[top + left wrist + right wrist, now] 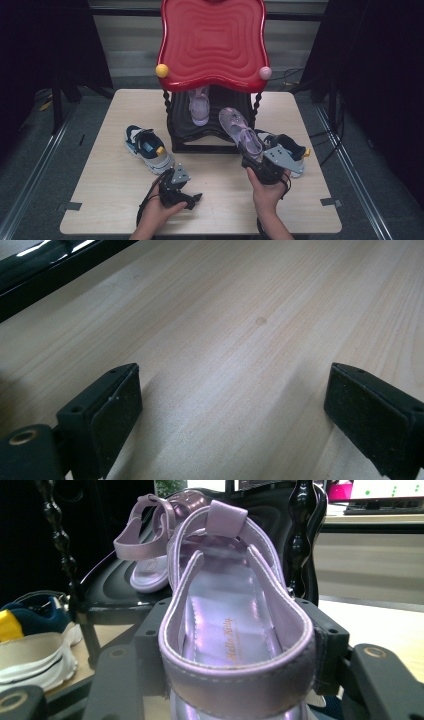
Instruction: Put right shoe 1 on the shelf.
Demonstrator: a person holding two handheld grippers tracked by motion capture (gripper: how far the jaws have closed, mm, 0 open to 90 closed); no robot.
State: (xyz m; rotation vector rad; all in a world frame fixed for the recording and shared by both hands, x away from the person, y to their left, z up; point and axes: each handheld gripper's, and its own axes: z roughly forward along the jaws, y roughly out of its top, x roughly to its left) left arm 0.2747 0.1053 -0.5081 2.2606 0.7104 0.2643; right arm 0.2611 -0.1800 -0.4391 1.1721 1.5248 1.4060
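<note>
Near the right front of the surface point(120, 195), the right gripper point(260, 162) has its jaws about half closed on the heel end of a lilac sandal point(241, 132), clamping its sides, as the right gripper view shows with the heel strap point(240, 675) pressed between the black pads. The sandal is held off the surface with its toe pointing far and a little left, toward the lower shelf point(210, 135) of the black rack point(175, 120) under the red top point(212, 42). That aim makes sense: a second sandal point(200, 107) of the same colour already lies on that shelf, so this one is probably meant to land beside it as a pair. Gripping at the heel leaves the toe free to slide in first between the twisted posts.

The left gripper point(192, 199) rests low near the front edge with its jaws wide apart and nothing between them, bare wood showing in the left gripper view; it seems parked out of the way. A sneaker point(148, 148) lies left of the rack and another sneaker point(290, 150) right of it, just behind the right hand point(267, 192), likely waiting their turn
</note>
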